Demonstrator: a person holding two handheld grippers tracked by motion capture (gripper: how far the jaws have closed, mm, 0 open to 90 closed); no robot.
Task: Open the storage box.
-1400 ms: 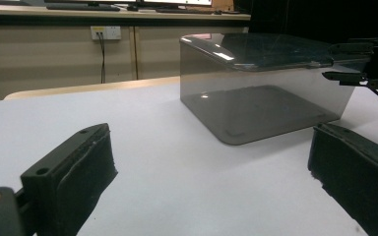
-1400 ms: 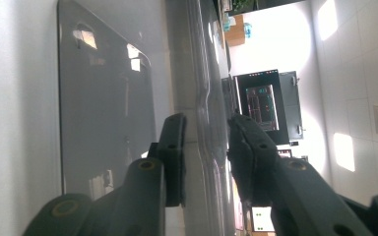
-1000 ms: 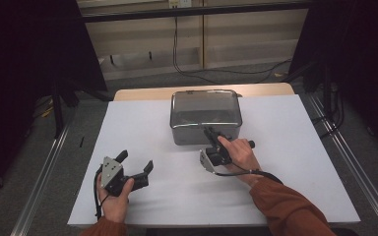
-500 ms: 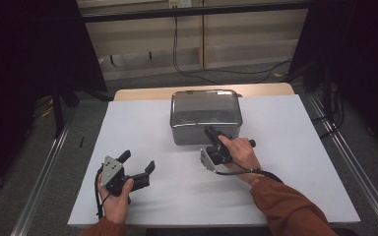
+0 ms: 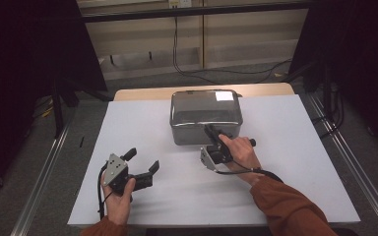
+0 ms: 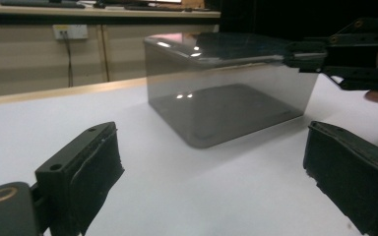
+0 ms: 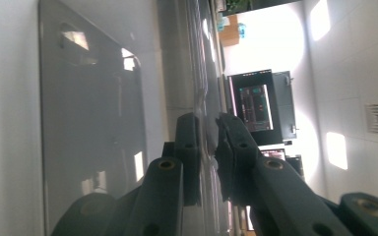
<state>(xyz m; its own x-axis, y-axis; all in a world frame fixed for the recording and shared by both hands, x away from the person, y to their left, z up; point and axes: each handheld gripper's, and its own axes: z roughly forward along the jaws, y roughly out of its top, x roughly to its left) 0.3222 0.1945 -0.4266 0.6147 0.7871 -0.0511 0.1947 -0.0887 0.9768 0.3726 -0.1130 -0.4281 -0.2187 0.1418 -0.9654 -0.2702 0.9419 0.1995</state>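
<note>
Metal box (image 5: pixel 204 115): shiny steel, rectangular, rounded corners, smooth mirror-like walls, a bright light glare on its top. It sits at the far middle of the white table (image 5: pixel 295 162), upright, flat on the surface. In the left gripper view it reads as a smoky, glossy block (image 6: pixel 226 88) with reflections on the side.

Right gripper (image 5: pixel 210 132) is at the near right edge of the box; in the right gripper view its jaws are pinched together on the thin rim (image 7: pixel 207 142), one pad each side.

Left gripper (image 5: pixel 142 161) rests on the table near the front left, well apart from the box, jaws wide apart with nothing between; dark foam-like pads (image 6: pixel 96 172) look worn.

Around: cables (image 5: pixel 177 54) on the floor behind the table, aluminium rails (image 5: pixel 44 172) along both sides. No readable writing.
</note>
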